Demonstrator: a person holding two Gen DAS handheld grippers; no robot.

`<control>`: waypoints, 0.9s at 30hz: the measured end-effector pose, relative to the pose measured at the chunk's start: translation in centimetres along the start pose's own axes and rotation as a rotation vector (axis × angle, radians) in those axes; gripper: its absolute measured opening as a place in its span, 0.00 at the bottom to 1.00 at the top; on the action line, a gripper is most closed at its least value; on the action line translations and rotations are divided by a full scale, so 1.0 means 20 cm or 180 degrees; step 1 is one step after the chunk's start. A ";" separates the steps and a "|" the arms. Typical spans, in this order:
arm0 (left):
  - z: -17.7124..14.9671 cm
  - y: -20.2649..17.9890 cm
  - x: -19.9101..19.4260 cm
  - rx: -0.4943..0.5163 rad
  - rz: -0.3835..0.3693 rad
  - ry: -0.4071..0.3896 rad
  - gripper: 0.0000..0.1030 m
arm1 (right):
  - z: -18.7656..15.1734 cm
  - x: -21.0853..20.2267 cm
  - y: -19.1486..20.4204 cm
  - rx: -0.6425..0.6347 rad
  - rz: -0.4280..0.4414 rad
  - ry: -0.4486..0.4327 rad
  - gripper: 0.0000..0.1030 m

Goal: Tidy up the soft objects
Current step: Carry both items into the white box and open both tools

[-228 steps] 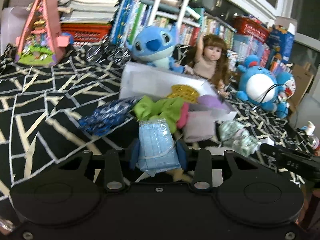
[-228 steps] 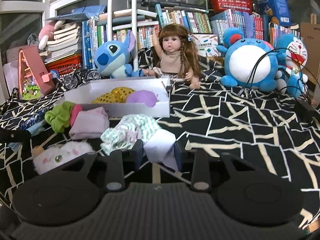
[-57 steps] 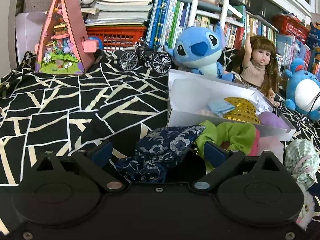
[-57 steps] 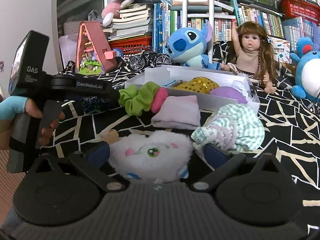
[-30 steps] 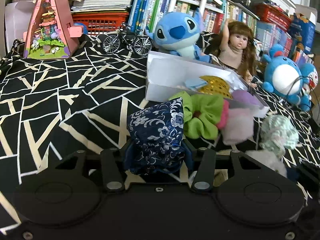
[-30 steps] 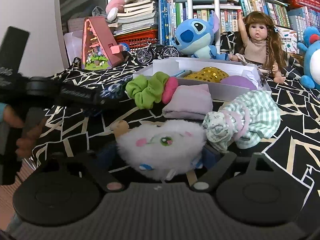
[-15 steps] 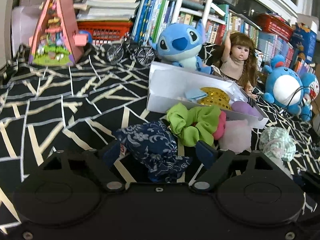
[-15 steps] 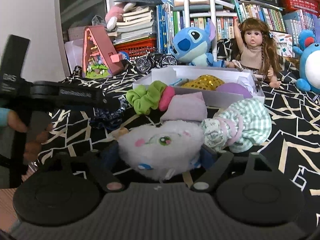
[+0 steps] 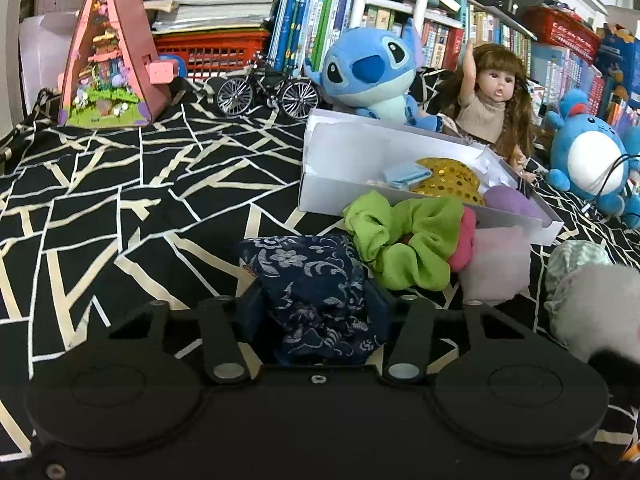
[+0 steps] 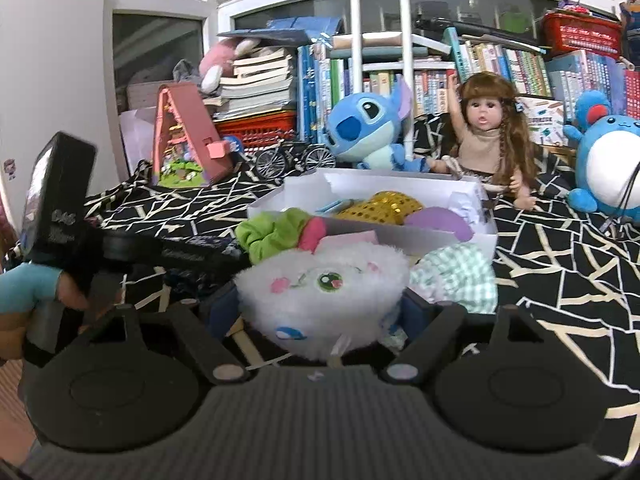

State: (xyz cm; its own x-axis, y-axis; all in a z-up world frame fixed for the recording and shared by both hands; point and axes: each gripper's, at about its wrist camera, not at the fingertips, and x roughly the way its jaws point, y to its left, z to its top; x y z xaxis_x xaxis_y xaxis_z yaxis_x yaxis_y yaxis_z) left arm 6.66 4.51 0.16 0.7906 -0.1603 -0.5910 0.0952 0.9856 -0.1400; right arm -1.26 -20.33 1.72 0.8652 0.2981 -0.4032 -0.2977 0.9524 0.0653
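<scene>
My left gripper [image 9: 312, 300] is shut on a navy floral cloth pouch [image 9: 316, 284], low over the black patterned cloth. My right gripper [image 10: 320, 312] is shut on a white fluffy plush [image 10: 320, 284] and holds it raised; the plush also shows in the left wrist view [image 9: 600, 304]. A white box [image 9: 400, 200] ahead holds a blue mask [image 9: 402, 174], a gold sequin piece [image 9: 448, 176] and a purple piece [image 9: 508, 200]. In front of the box lie a green scrunchie [image 9: 404, 236], a pink cloth [image 9: 496, 264] and a green checked cloth [image 10: 456, 276].
Behind the box stand a Stitch plush [image 9: 368, 68], a doll [image 9: 492, 104] and a blue round plush [image 9: 588, 156]. A toy bicycle [image 9: 266, 90] and a pink toy house [image 9: 110, 60] are at the back left. Bookshelves line the back.
My left gripper has closed on the navy pouch. My right gripper has closed on the white plush and lifted it, so it now rises in front of the pink cloth.
</scene>
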 end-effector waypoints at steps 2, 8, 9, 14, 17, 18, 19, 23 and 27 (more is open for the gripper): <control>0.01 0.00 -0.02 0.0029 -0.0001 -0.0014 0.41 | 0.01 0.00 -0.02 0.0022 -0.0047 -0.0023 0.79; 0.09 0.02 -0.09 0.0032 0.0013 -0.0153 0.39 | 0.07 0.01 -0.08 0.0082 -0.0179 -0.0088 0.79; 0.11 0.02 -0.10 0.0024 0.0006 -0.0197 0.38 | 0.08 0.01 -0.10 0.0091 -0.0210 -0.0099 0.79; 0.23 0.02 -0.15 0.0039 -0.0103 -0.0343 0.37 | 0.15 0.04 -0.18 0.0231 -0.0294 -0.0133 0.79; 0.31 0.01 -0.15 0.0032 -0.0136 -0.0413 0.36 | 0.20 0.07 -0.23 0.0313 -0.0349 -0.0139 0.79; 0.34 0.00 -0.15 0.0030 -0.0155 -0.0427 0.36 | 0.22 0.08 -0.25 0.0332 -0.0360 -0.0137 0.79; 0.37 -0.01 -0.14 0.0038 -0.0186 -0.0431 0.36 | 0.24 0.09 -0.27 0.0354 -0.0376 -0.0137 0.79; 0.47 -0.04 -0.08 0.0060 -0.0241 -0.0408 0.36 | 0.34 0.14 -0.36 0.0410 -0.0398 -0.0161 0.79; 0.55 -0.09 0.02 0.0035 -0.0358 -0.0256 0.36 | 0.44 0.24 -0.45 0.0466 -0.0355 -0.0146 0.79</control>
State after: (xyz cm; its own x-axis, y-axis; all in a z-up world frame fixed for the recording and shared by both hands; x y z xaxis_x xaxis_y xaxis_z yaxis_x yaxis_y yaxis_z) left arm 13.49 3.26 8.99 0.8204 -0.2655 -0.5064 0.1924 0.9622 -0.1927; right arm 9.14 -26.83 7.21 0.9080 0.1896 -0.3736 -0.1400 0.9778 0.1562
